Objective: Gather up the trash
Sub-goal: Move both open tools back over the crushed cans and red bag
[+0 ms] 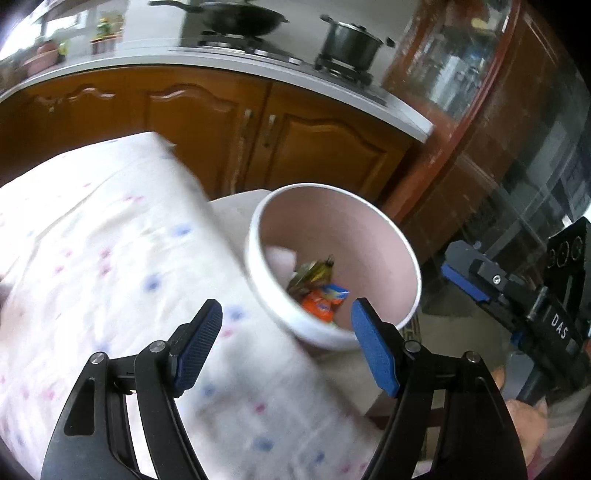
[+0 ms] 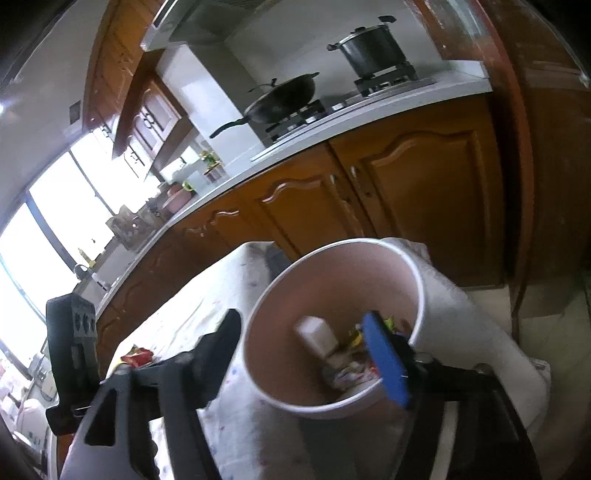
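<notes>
A white bin with a pink inside (image 1: 369, 236) stands beside the table's edge and holds several wrappers, among them an orange packet (image 1: 322, 303). My left gripper (image 1: 286, 332) is open and empty, above the table edge and the bin's near rim. My right gripper (image 2: 306, 354) is open and empty over the bin (image 2: 439, 317); its blue right finger (image 2: 386, 360) reaches inside the rim and its left finger stays outside. The bin holds a pale cup-like piece (image 2: 317, 334) and crumpled wrappers (image 2: 351, 373). The right gripper also shows in the left wrist view (image 1: 469, 277).
The table carries a white cloth with pink and blue dots (image 1: 110, 240). A red wrapper (image 2: 138, 356) lies on it farther back. Wooden cabinets (image 1: 314, 147) under a white counter stand behind, with a wok (image 1: 236, 18) and a pot (image 1: 351, 42). A glass-fronted cabinet (image 1: 498, 129) stands at the right.
</notes>
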Demonstrator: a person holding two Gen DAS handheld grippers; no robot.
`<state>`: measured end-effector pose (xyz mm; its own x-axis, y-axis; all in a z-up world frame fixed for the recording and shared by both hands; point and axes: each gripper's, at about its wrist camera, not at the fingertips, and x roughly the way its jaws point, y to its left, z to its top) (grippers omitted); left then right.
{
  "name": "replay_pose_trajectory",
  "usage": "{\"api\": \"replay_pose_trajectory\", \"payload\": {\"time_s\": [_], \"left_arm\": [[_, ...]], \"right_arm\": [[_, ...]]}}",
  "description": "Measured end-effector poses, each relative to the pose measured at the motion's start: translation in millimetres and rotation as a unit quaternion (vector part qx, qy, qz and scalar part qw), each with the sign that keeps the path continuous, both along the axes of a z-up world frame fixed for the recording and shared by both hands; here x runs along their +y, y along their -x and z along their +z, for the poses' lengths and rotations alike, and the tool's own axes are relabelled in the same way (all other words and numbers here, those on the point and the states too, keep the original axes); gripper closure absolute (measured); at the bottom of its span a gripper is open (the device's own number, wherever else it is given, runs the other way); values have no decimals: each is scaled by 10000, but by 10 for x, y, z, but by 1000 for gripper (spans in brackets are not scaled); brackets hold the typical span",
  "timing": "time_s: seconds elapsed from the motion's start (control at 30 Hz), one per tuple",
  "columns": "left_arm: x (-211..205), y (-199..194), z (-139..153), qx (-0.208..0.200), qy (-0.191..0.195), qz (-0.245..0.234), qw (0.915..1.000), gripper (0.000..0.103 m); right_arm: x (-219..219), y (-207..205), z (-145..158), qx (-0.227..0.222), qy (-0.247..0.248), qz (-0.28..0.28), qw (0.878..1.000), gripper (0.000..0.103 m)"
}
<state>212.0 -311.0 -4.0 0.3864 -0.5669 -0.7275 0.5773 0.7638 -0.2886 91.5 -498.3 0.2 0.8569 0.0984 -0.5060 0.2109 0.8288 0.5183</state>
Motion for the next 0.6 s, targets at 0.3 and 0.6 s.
{"api": "replay_pose_trajectory", "payload": {"time_s": [0.3,0.6], "left_arm": [[787,229,87,-99,126,584,9982,29],[1586,414,121,-122,208,1153,9930,29]], "right_arm": [[498,-8,47,-97,54,476,9988,15],[1025,-34,46,-95,78,902,9958,11]]}}
